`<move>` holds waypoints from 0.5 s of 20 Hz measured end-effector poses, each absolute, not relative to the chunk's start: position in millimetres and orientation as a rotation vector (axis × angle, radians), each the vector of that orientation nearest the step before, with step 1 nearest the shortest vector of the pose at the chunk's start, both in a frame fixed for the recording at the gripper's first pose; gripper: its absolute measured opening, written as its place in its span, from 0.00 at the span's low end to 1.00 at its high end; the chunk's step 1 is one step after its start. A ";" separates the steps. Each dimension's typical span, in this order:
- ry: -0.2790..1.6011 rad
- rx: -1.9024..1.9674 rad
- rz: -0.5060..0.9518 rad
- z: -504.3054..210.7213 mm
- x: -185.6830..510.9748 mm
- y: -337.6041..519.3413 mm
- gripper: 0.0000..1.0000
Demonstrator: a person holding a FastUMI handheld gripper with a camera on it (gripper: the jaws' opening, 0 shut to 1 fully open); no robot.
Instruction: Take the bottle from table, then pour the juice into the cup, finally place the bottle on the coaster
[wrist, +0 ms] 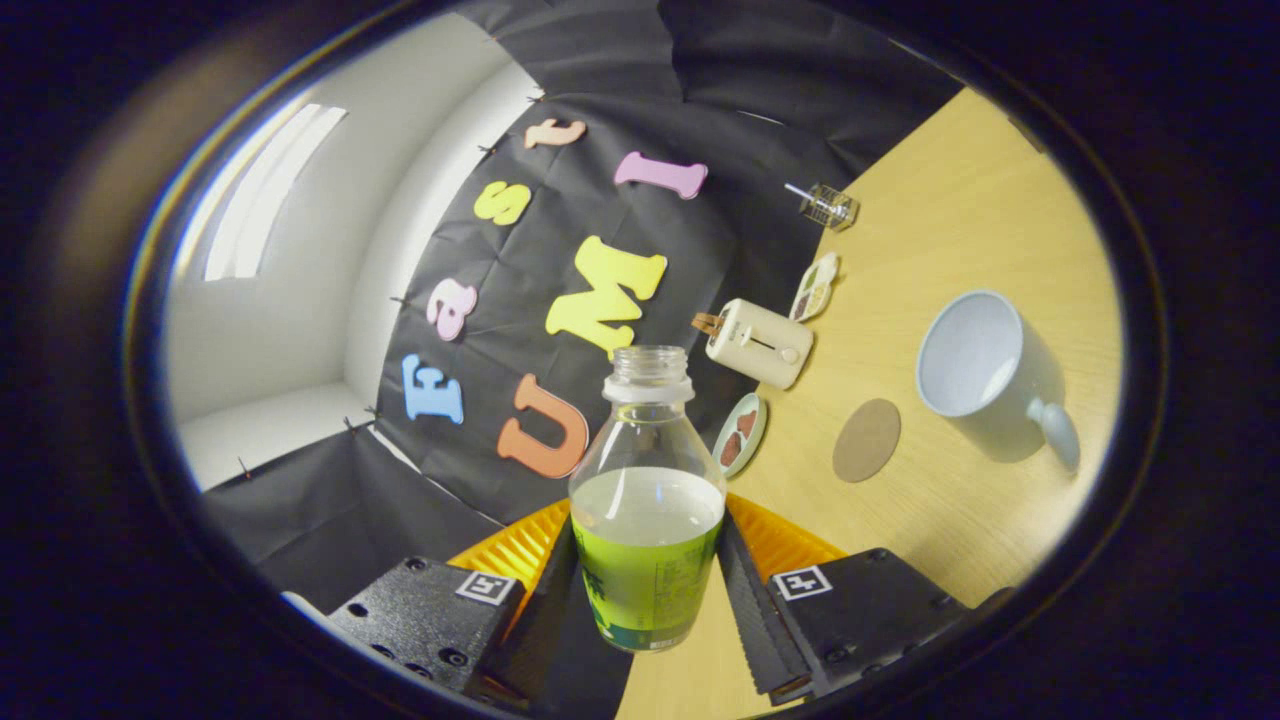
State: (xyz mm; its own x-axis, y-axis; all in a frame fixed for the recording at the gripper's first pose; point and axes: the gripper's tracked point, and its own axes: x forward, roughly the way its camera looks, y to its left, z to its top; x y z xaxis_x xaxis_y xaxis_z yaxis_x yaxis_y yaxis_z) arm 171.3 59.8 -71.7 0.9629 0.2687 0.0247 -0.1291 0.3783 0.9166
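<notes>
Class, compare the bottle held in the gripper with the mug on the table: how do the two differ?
The bottle is clear and part full of green juice; the mug is opaque, pale blue and looks empty. The bottle is clamped between the gripper fingers; the mug stands free on the table, beyond the coaster. The bottle's mouth is narrow, the mug's wide. Both are uncapped.

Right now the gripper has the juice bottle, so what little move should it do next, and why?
Probably carry the bottle over toward the cup. The gripper has both fingers pressed on the bottle, which has no cap and is part full of juice. The cup stands apart on the table, open and looking empty, just beyond the coaster, so pouring comes next.
</notes>
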 end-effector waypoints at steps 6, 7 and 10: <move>0.134 1.405 0.269 -72.1 171.9 36.6 0.79; 0.136 1.455 0.276 -74.8 172.8 34.0 0.78; 0.156 1.567 0.279 -87.8 175.1 25.0 0.79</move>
State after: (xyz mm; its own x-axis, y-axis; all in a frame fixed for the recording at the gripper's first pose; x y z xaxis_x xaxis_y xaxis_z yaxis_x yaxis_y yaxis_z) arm 175.1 25.0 -87.8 0.9589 0.2727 0.0784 -0.0761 -0.0192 0.9969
